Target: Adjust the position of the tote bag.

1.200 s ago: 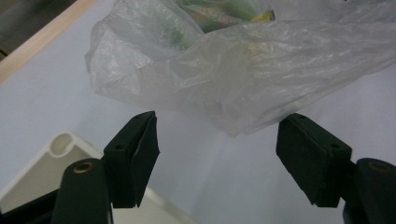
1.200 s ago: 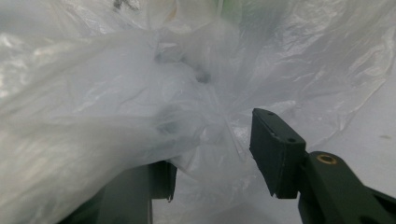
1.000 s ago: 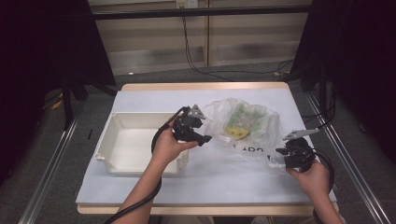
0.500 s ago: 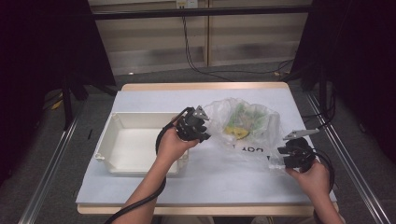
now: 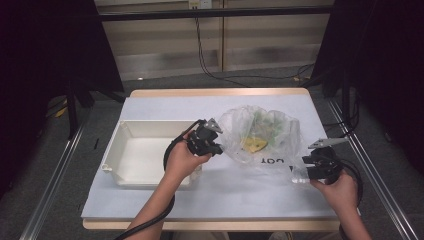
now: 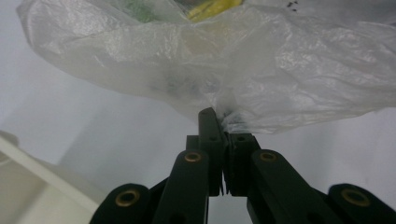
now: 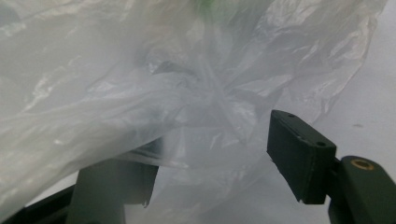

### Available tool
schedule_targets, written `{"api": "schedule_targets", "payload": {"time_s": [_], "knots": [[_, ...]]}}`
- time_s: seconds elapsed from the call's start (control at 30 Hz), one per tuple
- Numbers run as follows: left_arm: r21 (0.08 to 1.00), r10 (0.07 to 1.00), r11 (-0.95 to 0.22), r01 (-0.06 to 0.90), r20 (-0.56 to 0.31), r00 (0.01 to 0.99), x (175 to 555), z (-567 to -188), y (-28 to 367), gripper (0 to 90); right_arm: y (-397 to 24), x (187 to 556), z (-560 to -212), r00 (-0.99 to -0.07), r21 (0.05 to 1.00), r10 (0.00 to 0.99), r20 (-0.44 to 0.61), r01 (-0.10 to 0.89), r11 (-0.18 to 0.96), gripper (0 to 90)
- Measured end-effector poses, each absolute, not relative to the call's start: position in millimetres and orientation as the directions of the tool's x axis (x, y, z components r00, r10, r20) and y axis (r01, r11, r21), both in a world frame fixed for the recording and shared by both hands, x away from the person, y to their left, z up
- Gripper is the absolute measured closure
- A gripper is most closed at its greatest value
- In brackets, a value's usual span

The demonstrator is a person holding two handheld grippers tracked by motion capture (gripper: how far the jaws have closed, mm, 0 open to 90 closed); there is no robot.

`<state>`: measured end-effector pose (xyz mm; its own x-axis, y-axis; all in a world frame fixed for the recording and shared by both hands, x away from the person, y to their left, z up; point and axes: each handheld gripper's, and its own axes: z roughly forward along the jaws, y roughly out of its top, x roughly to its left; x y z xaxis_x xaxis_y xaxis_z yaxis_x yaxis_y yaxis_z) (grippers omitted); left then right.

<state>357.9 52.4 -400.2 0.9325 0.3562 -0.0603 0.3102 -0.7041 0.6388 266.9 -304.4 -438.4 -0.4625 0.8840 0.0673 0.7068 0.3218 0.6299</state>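
white plastic tray [image 5: 131, 131] lying open-side up on the sheet, just left of the left tool | white sheet [image 5: 210, 192] covering the tabletop beneath both tools | wooden table edge [image 5: 215, 92] showing beyond the tools | black cables [image 5: 220, 75] trailing across the grey floor [image 5: 165, 82] well behind the tools

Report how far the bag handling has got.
Done: the left gripper has just closed its jaws and pinches the near edge of the clear plastic bag. In hand: the right gripper stands open around the bag's other side, its jaws having just been opening, film loose between them. Left: the yellow and green contents are inside the bag, and the white bin holds nothing visible.
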Motion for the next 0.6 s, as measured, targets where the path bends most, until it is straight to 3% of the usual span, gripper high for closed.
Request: {"api": "schedule_targets", "payload": {"time_s": [0.6], "knots": [[0.616,0.33,-0.723,0.313,-0.09,0.94,334,-412,56,88.8,-330,262,-430,-0.403,0.653,0.912,0.07,0.71,0.264,22.8]]}}
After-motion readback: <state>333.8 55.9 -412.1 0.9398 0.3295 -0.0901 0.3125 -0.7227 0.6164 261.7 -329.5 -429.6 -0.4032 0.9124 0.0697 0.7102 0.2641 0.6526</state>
